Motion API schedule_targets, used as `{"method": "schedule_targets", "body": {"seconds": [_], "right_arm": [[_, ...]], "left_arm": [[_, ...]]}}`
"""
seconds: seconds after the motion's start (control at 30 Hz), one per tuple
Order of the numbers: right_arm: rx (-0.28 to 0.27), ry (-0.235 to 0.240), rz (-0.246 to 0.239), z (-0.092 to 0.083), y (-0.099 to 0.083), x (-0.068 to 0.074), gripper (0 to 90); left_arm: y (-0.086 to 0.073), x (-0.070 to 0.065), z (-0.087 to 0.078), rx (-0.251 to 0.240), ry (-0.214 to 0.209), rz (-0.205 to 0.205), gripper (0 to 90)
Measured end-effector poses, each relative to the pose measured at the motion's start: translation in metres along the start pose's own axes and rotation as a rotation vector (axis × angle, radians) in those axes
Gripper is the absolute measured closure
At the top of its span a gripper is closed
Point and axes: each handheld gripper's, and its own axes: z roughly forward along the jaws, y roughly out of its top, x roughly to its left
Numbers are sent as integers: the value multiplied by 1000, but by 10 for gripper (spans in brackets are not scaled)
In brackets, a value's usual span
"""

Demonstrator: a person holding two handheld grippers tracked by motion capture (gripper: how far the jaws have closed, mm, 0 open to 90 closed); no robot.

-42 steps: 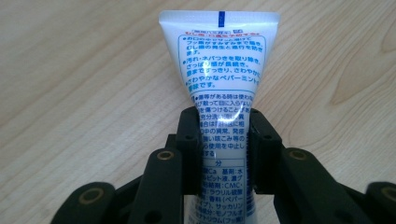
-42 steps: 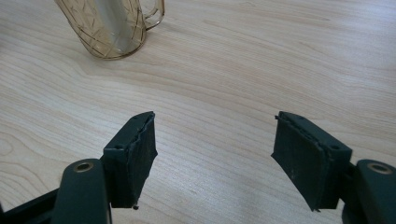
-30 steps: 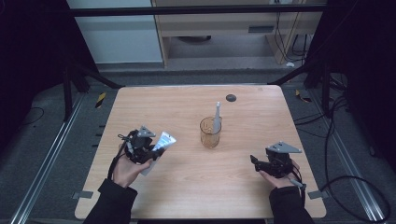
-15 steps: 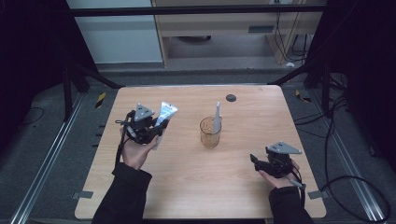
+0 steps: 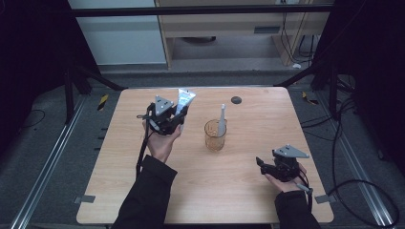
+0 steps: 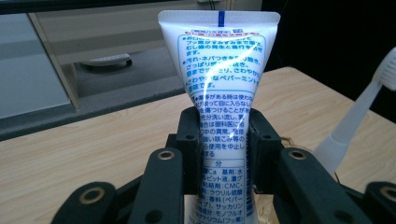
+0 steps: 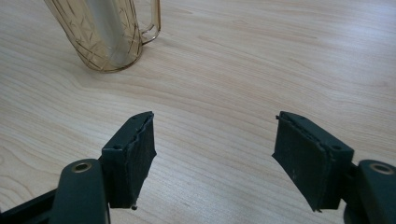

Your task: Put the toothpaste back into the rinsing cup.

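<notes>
My left gripper point(image 5: 177, 116) is shut on a white toothpaste tube point(image 5: 184, 99) with blue print, raised above the table left of the cup. In the left gripper view the tube point(image 6: 224, 93) stands upright between the two pads, its crimped end on top. An amber transparent cup point(image 5: 215, 135) stands mid-table with a white toothbrush point(image 5: 222, 119) in it; the toothbrush point(image 6: 359, 112) also shows at the right of the left gripper view. My right gripper point(image 5: 261, 163) rests low near the table's front right, open, with bare wood between its pads point(image 7: 135, 154). The cup point(image 7: 105, 32) lies ahead of it.
A small dark round disc point(image 5: 236, 99) lies near the far edge of the wooden table point(image 5: 267, 119). Cables and metal rails run along the floor on both sides. A shelf unit stands beyond the table.
My left hand has carried the toothpaste tube away from the front left, farther across the table and higher, toward the cup. The right hand has stayed in place.
</notes>
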Motion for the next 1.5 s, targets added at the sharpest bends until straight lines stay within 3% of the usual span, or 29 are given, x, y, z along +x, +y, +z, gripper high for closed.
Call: {"method": "schedule_targets", "body": {"seconds": [0.13,0.43,1.13,1.5], "right_arm": [[-9,-3,0,0,0,0,284],[-20,-10,-1,0,-1,-2,272],[-21,-17,-8,2,-3,-3,245],[-22,-18,-11,2,-4,-4,245]], "left_arm": [[1,-4,12,-39,-9,-33,700],[5,-17,33,-113,-26,-65,700],[-1,-52,73,-143,-109,-73,699],[-10,-58,86,-119,-121,-62,698]]}}
